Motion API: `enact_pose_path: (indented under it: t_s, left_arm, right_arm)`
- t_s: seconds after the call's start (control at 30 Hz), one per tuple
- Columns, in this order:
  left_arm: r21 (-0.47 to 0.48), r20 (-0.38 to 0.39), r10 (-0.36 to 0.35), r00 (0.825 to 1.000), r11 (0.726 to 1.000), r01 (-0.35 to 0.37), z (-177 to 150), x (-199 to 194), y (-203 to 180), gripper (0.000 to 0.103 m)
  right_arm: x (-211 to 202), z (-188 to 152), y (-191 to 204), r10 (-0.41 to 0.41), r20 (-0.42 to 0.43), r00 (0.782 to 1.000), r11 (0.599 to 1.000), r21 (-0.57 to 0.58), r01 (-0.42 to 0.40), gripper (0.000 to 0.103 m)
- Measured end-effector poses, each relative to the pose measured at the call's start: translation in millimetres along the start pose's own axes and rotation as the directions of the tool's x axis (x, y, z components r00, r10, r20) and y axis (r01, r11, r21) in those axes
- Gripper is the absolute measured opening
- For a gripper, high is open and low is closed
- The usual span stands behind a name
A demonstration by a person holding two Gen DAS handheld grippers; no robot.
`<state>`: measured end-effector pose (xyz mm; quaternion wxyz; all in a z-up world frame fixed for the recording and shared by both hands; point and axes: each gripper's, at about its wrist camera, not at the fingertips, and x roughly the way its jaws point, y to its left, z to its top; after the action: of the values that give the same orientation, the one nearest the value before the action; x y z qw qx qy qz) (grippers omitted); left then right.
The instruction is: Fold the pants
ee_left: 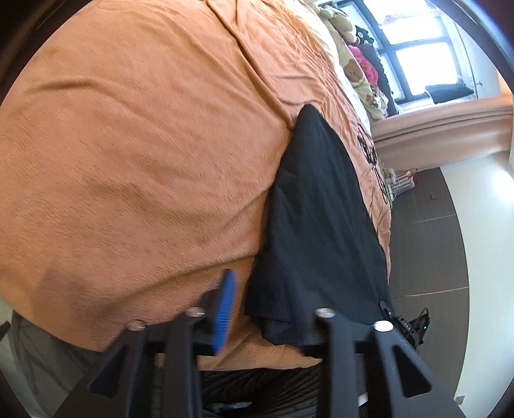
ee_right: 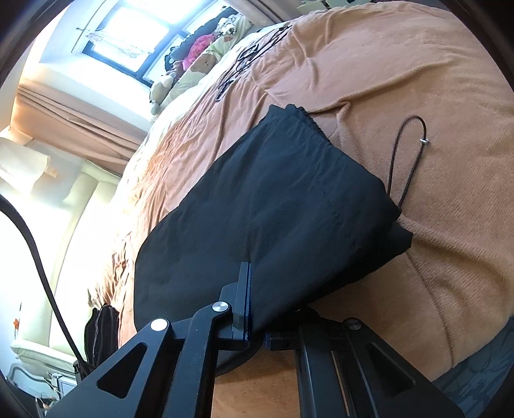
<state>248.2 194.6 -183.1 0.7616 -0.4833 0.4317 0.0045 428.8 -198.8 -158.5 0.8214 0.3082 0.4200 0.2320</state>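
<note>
Black pants (ee_left: 321, 209) lie folded into a long strip on the orange blanket (ee_left: 144, 144), near the bed's edge. My left gripper (ee_left: 266, 302) is open at their near end. Its blue pad (ee_left: 225, 308) stands clear over bare blanket, and its other finger is hidden under the cloth's edge. In the right wrist view the pants (ee_right: 257, 199) fill the middle, with a dark drawstring loop (ee_right: 408, 154) trailing onto the blanket (ee_right: 417, 80). My right gripper (ee_right: 250, 295) is shut on the near edge of the pants; the cloth drapes over and hides its far finger.
Pillows and soft toys (ee_right: 199, 54) line the head of the bed under a bright window (ee_right: 135, 29). A curtain (ee_right: 64, 122) hangs beside it. Dark floor (ee_left: 424, 250) runs along the bed's side. A black bag (ee_right: 101, 331) and a cable (ee_right: 38, 257) sit by the bed.
</note>
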Motion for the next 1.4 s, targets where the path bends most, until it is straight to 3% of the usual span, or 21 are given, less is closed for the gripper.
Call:
enact_pose_path:
  t_s: [0.2, 0.43, 0.53, 0.57, 0.6, 0.63, 0.73, 0.77, 0.8, 1.07, 1.2, 1.3, 1.4]
  left_arm:
    - [-0.006, -0.029, 0.013, 1.0, 1.0, -0.013, -1, 20, 3, 0.044]
    - [-0.035, -0.059, -0.073, 0.996, 0.997, 0.071, -10, 31, 0, 0.044]
    - [-0.034, -0.032, -0.072, 0.997, 0.997, 0.071, -15, 31, 0, 0.042]
    - [-0.038, -0.024, -0.073, 0.997, 0.997, 0.072, -14, 31, 1, 0.029]
    - [-0.042, -0.022, -0.072, 0.997, 0.997, 0.071, -15, 31, 2, 0.009]
    - [-0.044, -0.023, -0.079, 0.997, 0.996, 0.078, -15, 31, 3, 0.006]
    - [-0.026, 0.005, -0.078, 0.997, 0.997, 0.078, -17, 24, -1, 0.005]
    - [-0.028, 0.01, -0.087, 0.996, 0.996, 0.087, -18, 20, -2, 0.005]
    - [-0.03, 0.013, -0.092, 0.996, 0.995, 0.093, -18, 18, -1, 0.005]
    - [-0.018, 0.054, -0.094, 0.994, 0.995, 0.095, -18, -8, 2, 0.004]
    - [-0.026, 0.071, -0.085, 0.994, 0.996, 0.087, -16, -19, 6, 0.004]
    - [-0.032, 0.085, -0.075, 0.994, 0.996, 0.078, -19, -28, 11, 0.004]
    - [-0.04, 0.095, -0.059, 0.994, 0.997, 0.063, -21, -38, 15, 0.004]
  right_arm:
    - [-3, -6, -11, 0.013, -0.024, 1.0, 1.0, 0.007, -0.013, 0.003]
    - [-12, -13, -18, 0.036, -0.033, 0.999, 0.999, 0.019, -0.036, 0.003]
    - [-12, -17, -20, 0.038, -0.044, 0.998, 0.999, 0.032, -0.037, 0.004]
    - [-13, -18, -21, 0.039, -0.049, 0.998, 0.999, 0.04, -0.037, 0.005]
    - [-14, -19, -22, 0.039, -0.052, 0.998, 0.998, 0.049, -0.036, 0.007]
    - [-15, -20, -22, 0.039, -0.057, 0.998, 0.998, 0.059, -0.036, 0.009]
    - [-24, -26, -26, 0.026, -0.049, 0.998, 0.996, 0.09, -0.022, 0.037]
    - [-27, -27, -25, 0.027, -0.042, 0.999, 0.995, 0.096, -0.023, 0.053]
    - [-30, -28, -26, 0.03, -0.035, 0.999, 0.995, 0.092, -0.026, 0.058]
    - [-22, -23, -40, 0.041, -0.008, 0.999, 0.987, 0.154, -0.04, 0.058]
    - [-24, -30, -27, 0.015, -0.009, 1.0, 0.995, 0.097, -0.014, 0.037]
    - [-28, -39, -14, 0.011, -0.016, 1.0, 1.0, 0.02, -0.011, 0.03]
    - [-33, -48, -3, -0.019, -0.025, 0.999, 0.999, -0.043, 0.018, 0.03]
